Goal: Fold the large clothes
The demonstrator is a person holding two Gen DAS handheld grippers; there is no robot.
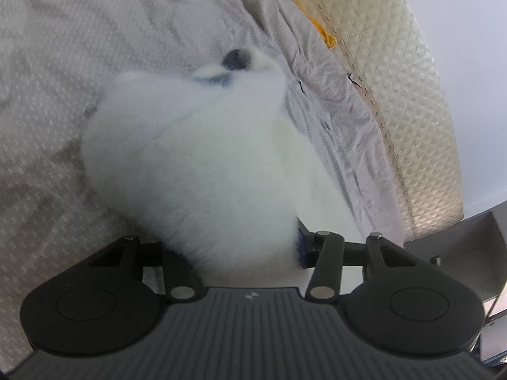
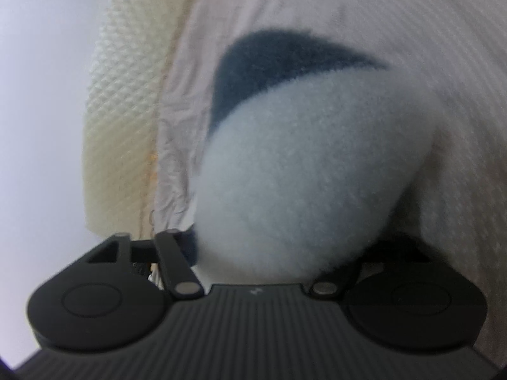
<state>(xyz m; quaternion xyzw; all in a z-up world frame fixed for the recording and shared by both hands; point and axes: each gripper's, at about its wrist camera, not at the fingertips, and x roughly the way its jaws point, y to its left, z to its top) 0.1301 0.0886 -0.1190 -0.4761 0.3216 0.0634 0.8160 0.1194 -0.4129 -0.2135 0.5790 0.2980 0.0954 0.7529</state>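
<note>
A thick white fleece garment with a dark navy patch lies bunched on the bed. In the left wrist view its near end fills the gap of my left gripper, whose blue pad presses into the pile; the fingertips are buried in it. In the right wrist view a rounded fold of the same fleece garment, with a navy band at its far side, bulges out of my right gripper. Both jaws press against it and the fingertips are hidden.
A pale grey patterned bedsheet covers the bed under the garment. A cream quilted mattress edge with a yellow strip runs along the right in the left wrist view and shows as a cream band on the left in the right wrist view.
</note>
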